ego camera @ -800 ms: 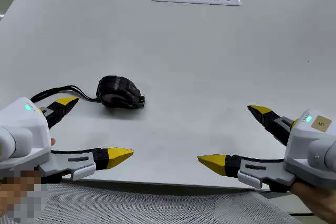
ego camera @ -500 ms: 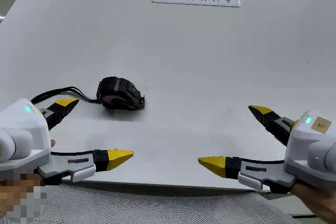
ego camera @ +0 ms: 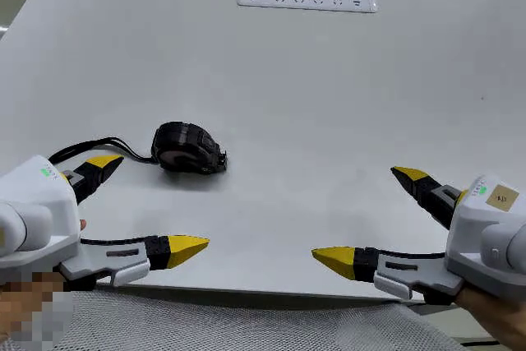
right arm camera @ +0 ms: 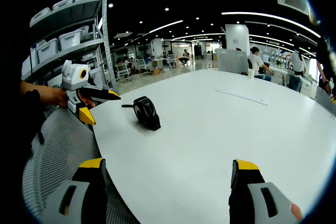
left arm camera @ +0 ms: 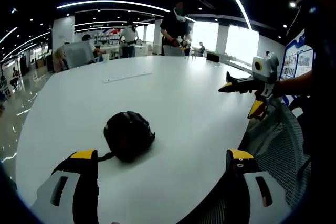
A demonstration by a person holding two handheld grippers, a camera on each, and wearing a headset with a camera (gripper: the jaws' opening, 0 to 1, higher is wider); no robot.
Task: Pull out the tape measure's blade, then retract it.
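I hold left gripper (ego camera: 156,200) and right gripper (ego camera: 359,213) spread wide, both empty; tape measure (ego camera: 187,147) lies just ahead of left fingers (ego camera: 185,244).

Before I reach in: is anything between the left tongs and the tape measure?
Nothing visible. Bare table lies between the open left tongs and the tape measure. Only its own black strap trails toward one tong tip.

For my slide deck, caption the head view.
Left gripper and right gripper held open over the table edge, tape measure untouched ahead.
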